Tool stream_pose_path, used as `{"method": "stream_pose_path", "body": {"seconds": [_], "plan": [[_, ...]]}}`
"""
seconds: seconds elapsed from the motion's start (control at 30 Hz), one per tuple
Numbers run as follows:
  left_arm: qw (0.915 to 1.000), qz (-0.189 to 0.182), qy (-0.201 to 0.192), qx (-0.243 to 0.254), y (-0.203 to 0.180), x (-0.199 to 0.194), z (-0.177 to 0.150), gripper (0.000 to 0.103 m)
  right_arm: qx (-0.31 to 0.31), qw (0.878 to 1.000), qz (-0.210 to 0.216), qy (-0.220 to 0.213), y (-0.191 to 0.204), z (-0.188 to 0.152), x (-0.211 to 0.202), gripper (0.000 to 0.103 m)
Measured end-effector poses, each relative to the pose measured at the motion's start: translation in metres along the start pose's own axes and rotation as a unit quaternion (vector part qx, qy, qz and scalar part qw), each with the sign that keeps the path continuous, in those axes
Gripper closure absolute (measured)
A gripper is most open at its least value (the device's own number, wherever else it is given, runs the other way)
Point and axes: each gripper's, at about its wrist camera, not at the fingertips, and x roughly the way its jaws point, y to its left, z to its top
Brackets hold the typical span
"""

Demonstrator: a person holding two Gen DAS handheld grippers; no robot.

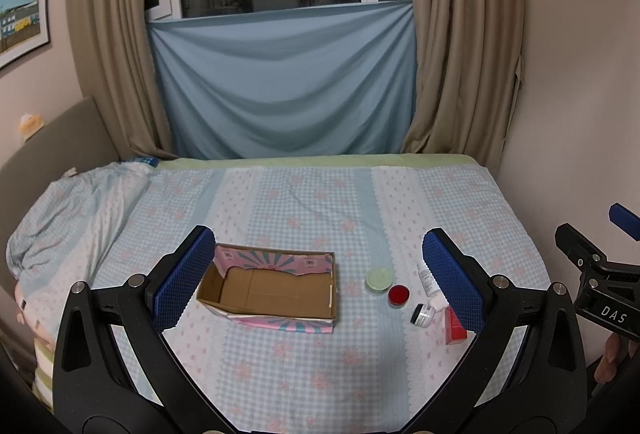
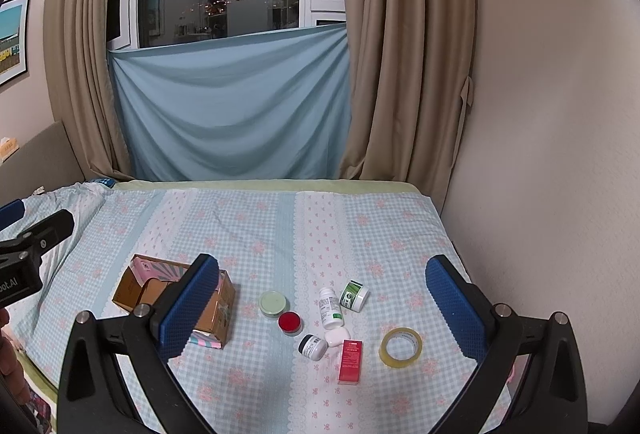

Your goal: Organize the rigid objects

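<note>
Jaws on both tools stand spread wide with nothing between them. The left gripper (image 1: 316,274) hovers over the bed (image 1: 304,194) with the open cardboard box (image 1: 272,290) just inside its left pad, at about 10 o'clock from the view's lower centre; the box looks empty. The right gripper (image 2: 324,306) frames the loose items, which lie in a cluster at its 12 o'clock, all apart from the box and to its right.

Nearest the box sit a pale green round tin (image 2: 272,303) and a red-lidded jar (image 2: 290,323), almost touching. Further toward 3 o'clock stand a white pill bottle (image 2: 331,308) and a green-labelled jar (image 2: 354,295) lying tilted. Below them a small dark-capped jar (image 2: 312,347) lies on its side against a white soap-like piece (image 2: 337,336), with a red carton (image 2: 351,360) flat beside them and a tape roll (image 2: 401,347) alone at the 4 o'clock edge.

Nothing appears packed yet, so the step in hand is likely a first pick. The right tool would do well to start with an isolated piece such as the tape roll or the red jar, closing across its narrow width, since the soft bedding may let small jars roll or tip. The left tool could steady the box wall while items go in.
</note>
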Motion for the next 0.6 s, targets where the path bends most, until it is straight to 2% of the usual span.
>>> {"method": "stream_pose_path", "body": {"seconds": [0.6], "plan": [[1.0, -0.003, 0.001, -0.002, -0.001, -0.0025, -0.0019, 0.0, 0.0, 1.0, 0.0, 0.0, -0.0003, -0.0001, 0.0002, 0.0]]}}
